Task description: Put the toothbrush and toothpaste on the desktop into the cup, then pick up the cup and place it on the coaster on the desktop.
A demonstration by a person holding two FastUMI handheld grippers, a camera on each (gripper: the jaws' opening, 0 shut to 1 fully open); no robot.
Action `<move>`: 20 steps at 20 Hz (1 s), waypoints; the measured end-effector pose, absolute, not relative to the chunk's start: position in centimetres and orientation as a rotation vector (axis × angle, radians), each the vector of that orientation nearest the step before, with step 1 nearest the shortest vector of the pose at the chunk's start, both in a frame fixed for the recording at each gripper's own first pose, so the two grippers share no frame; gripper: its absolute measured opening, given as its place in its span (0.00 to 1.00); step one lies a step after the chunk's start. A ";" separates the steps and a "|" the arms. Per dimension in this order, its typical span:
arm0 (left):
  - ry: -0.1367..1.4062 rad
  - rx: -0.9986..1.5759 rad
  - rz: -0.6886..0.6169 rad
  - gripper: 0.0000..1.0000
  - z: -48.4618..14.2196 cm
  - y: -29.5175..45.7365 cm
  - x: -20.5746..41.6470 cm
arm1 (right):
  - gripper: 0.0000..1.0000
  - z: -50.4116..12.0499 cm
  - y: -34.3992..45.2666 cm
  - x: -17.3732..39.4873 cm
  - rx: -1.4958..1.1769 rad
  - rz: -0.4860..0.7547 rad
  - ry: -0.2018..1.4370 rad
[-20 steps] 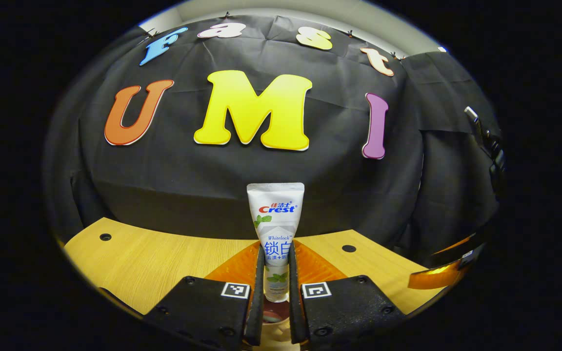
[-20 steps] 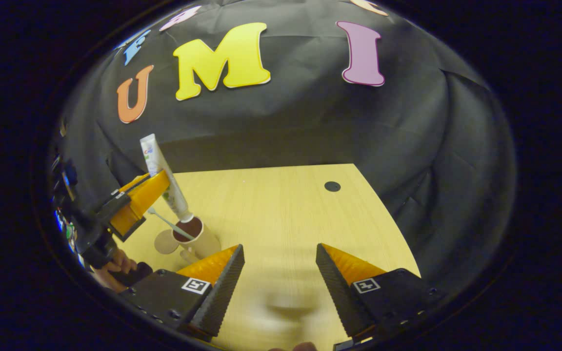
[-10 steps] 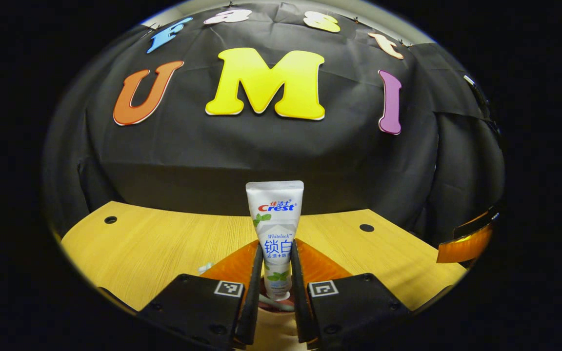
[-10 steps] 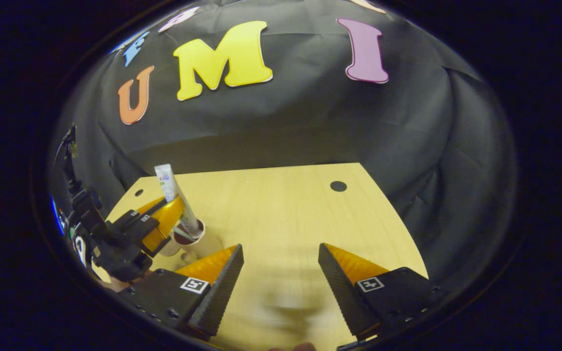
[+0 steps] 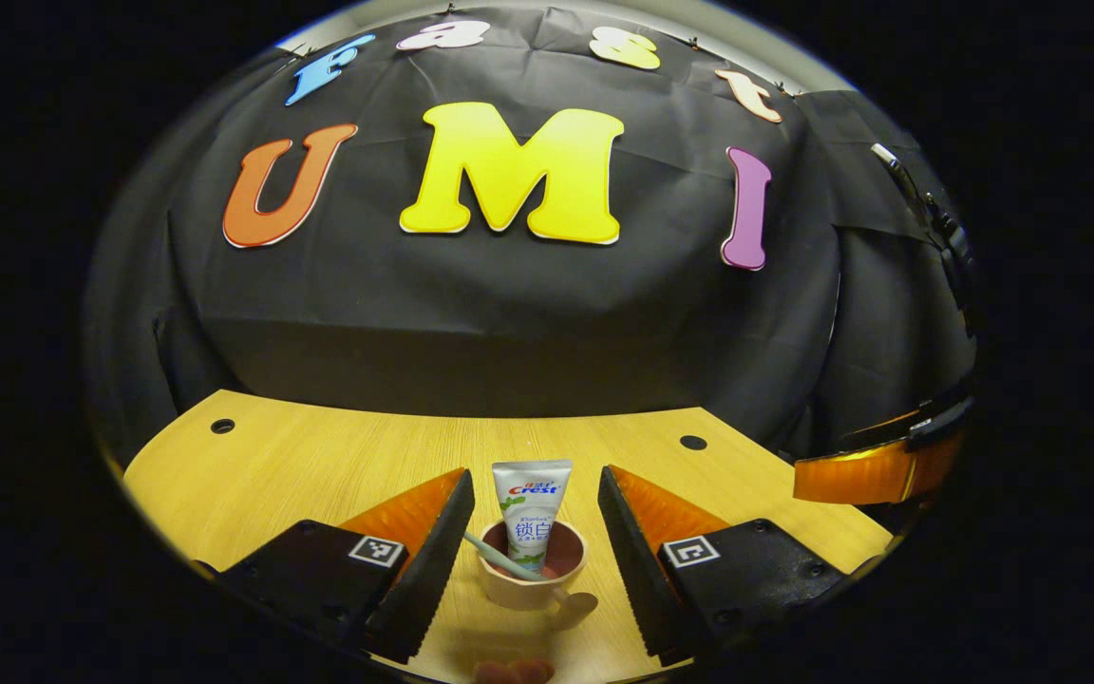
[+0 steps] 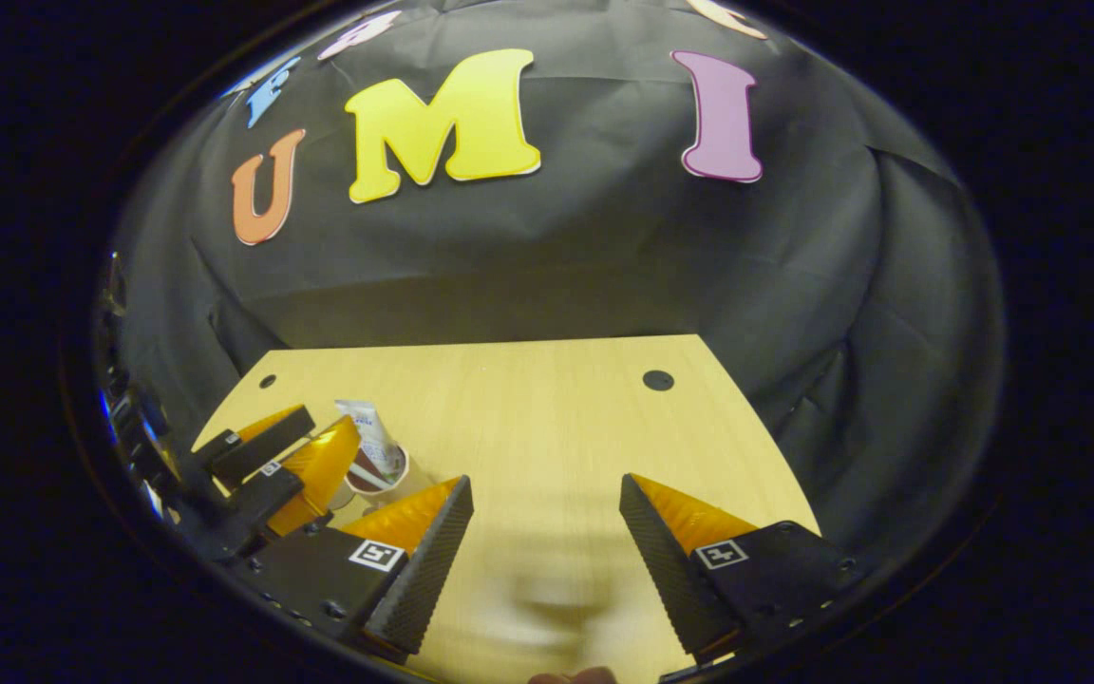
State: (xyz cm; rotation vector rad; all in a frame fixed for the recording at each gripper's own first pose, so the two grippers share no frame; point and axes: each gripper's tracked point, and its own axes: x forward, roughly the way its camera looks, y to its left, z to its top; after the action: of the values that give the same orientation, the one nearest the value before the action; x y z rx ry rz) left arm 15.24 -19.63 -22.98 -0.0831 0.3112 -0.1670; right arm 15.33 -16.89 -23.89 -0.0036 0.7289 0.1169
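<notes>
Left gripper view puts us right over the action: the left gripper (image 5: 533,499) hangs with its jaws spread wide, gripping nothing, and between its two fingers sits the cup (image 5: 532,574) on the wooden table (image 5: 319,465). The toothpaste tube (image 5: 530,513) stands upright in that cup, flat end up, touching neither finger. The toothbrush (image 5: 501,559) leans in there too, its handle angling out over the rim toward the left finger. The cup's handle pokes out at the lower right. At the far right edge, part of the right gripper (image 5: 875,470) peeks in.

Over in the right gripper view, the right gripper (image 6: 545,494) hovers above bare table (image 6: 547,408), jaws wide apart and holding nothing. The left gripper (image 6: 305,456) sits down at the lower left, just beside the cup (image 6: 384,472), with the toothpaste tube (image 6: 367,432) rising from it. The coaster I cannot make out.
</notes>
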 end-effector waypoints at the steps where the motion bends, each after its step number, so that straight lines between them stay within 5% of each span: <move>1: 0.305 -0.096 -0.172 0.84 -22.0 -19.5 14.6 | 0.95 -23.6 -16.8 15.1 -0.008 0.120 0.737; 20: 0.276 -0.031 0.150 0.93 -15.2 -2.6 5.1 | 0.94 -29.1 -3.1 12.3 -0.170 0.349 1.105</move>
State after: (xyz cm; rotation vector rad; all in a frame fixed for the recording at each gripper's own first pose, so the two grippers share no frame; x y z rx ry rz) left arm 5.11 -2.59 -15.21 -0.0308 0.2757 0.1499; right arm 12.33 -3.06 -29.10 -0.1704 1.1046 0.3493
